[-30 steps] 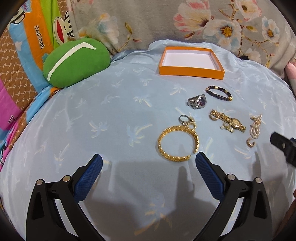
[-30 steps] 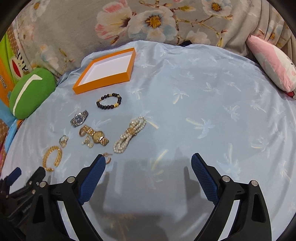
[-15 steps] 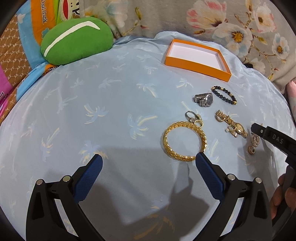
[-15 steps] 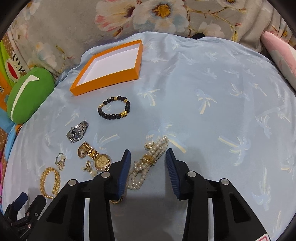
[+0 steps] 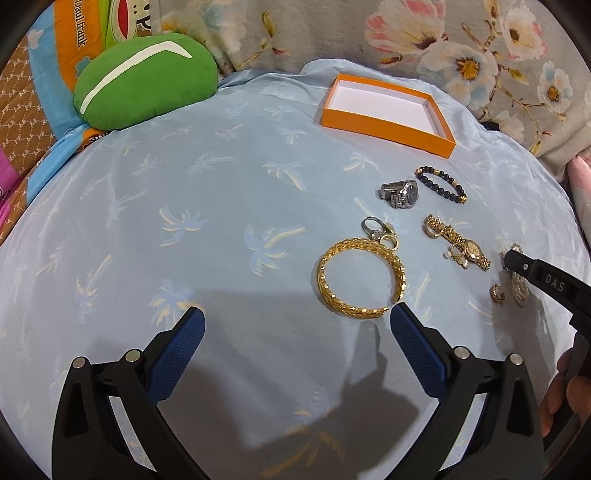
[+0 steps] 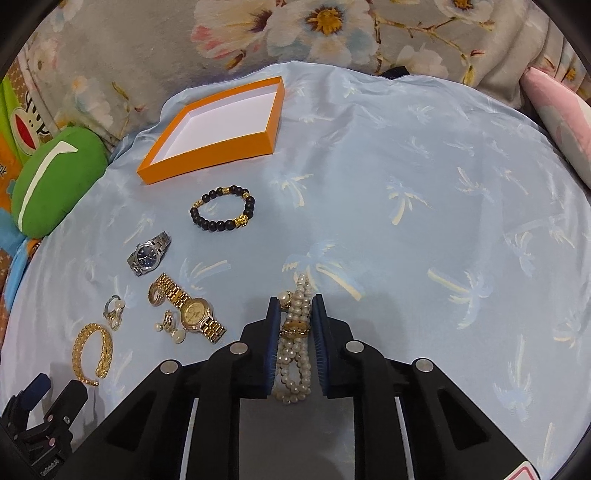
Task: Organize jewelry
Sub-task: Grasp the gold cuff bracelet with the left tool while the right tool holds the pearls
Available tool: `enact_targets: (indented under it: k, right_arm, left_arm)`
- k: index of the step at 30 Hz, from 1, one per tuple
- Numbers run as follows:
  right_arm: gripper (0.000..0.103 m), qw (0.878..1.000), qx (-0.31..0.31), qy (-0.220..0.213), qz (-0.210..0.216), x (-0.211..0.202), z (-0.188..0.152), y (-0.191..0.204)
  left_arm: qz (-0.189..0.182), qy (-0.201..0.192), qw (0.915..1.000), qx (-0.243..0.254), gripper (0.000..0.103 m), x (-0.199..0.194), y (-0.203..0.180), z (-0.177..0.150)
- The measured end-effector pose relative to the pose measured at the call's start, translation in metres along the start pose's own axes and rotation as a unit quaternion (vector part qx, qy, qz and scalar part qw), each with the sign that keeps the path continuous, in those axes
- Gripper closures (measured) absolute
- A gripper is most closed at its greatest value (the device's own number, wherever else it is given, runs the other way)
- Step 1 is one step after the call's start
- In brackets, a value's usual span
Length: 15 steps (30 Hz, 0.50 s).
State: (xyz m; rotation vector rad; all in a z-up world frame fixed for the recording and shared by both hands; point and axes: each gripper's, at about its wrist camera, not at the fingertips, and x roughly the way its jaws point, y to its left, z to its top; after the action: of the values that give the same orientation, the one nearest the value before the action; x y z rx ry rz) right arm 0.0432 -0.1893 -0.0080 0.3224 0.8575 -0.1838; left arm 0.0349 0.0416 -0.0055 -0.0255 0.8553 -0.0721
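Observation:
An empty orange box sits at the back of the blue cloth. Jewelry lies in front of it: a black bead bracelet, a silver watch, a gold watch, rings, and a gold bangle. My right gripper is shut on a pearl bracelet that rests on the cloth. My left gripper is open and empty, its right finger just in front of the bangle.
A green cushion lies at the back left and a pink pillow at the far right. Floral fabric rises behind the cloth. A small gold hoop earring lies beside the pearls.
My right gripper moved forward over the pearl bracelet and closed its fingers onto it. My left gripper shifted slightly and stayed open.

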Motion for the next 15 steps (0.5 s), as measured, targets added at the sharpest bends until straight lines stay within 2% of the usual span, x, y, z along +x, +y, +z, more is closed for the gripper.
enact_targets:
  k: [5,9,11,15]
  right_arm:
    - [0.088,1.000,0.012,0.000,0.015,-0.007,-0.007,-0.010]
    - [0.088,1.000,0.011,-0.001,0.018,-0.008,-0.007,-0.009]
    - [0.088,1.000,0.013,-0.001,0.020,-0.008,-0.008,-0.010]
    - [0.088,1.000,0.012,-0.001,0.025,-0.009,-0.008,-0.010]
  left_arm:
    - [0.002,-0.010,0.9998,0.019,0.005,0.000,-0.019,0.005]
    - [0.035,0.001,0.9989,0.030,0.005,0.012,-0.041,0.014]
    - [0.050,0.026,0.9982,0.022,0.005,0.024,-0.044,0.018]
    - [0.056,0.026,0.9981,-0.011,0.013,0.028,-0.040,0.021]
